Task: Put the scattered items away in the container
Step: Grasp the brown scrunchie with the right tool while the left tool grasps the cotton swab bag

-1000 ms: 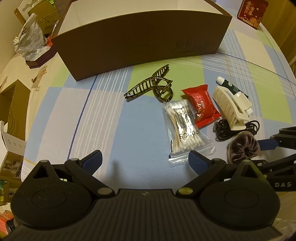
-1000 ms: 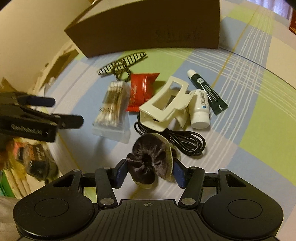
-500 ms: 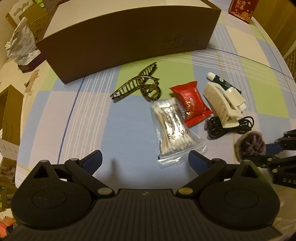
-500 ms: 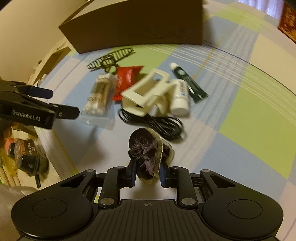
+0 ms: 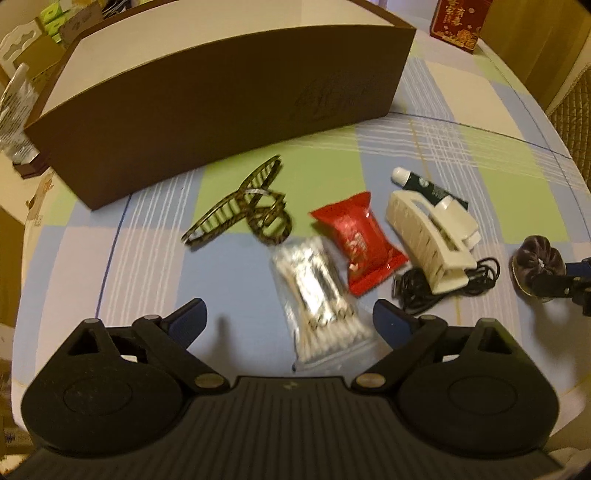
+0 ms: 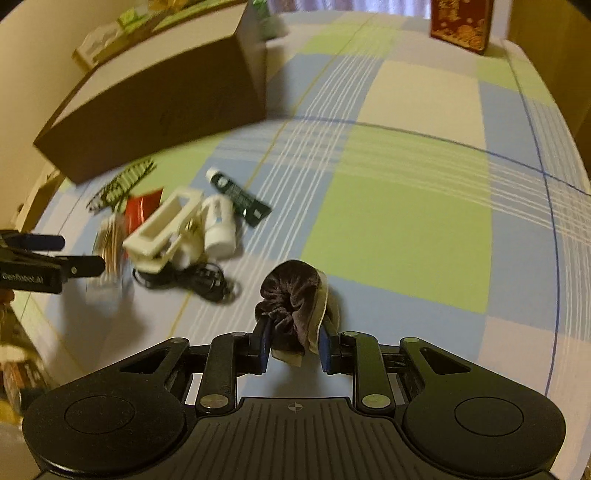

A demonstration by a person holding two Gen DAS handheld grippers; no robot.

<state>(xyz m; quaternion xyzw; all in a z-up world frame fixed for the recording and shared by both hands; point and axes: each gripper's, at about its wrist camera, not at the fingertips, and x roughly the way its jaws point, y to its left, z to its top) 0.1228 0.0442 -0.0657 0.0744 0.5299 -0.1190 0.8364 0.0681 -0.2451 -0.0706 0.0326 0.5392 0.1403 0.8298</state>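
My right gripper (image 6: 293,349) is shut on a dark velvet scrunchie (image 6: 291,299), held above the checked tablecloth; the scrunchie (image 5: 537,260) also shows at the right edge of the left wrist view. My left gripper (image 5: 290,321) is open and hovers just over a bag of cotton swabs (image 5: 317,295). Beyond it lie a tortoiseshell hair claw (image 5: 240,206), a red packet (image 5: 356,242), a cream hair claw (image 5: 430,240), a black cable (image 5: 447,280) and a dark green tube (image 5: 424,186). The brown box (image 5: 221,99) stands open-topped at the back.
A red decorated tin (image 5: 461,16) stands at the far right of the table (image 6: 402,218). A small white bottle (image 6: 219,225) lies beside the cream claw. Cardboard boxes and a bag crowd the left side beyond the table edge (image 5: 22,110).
My right gripper has shut on the scrunchie, lifted it off the cloth and swung right, away from the pile. The left gripper has moved forward over the cotton swabs, still open.
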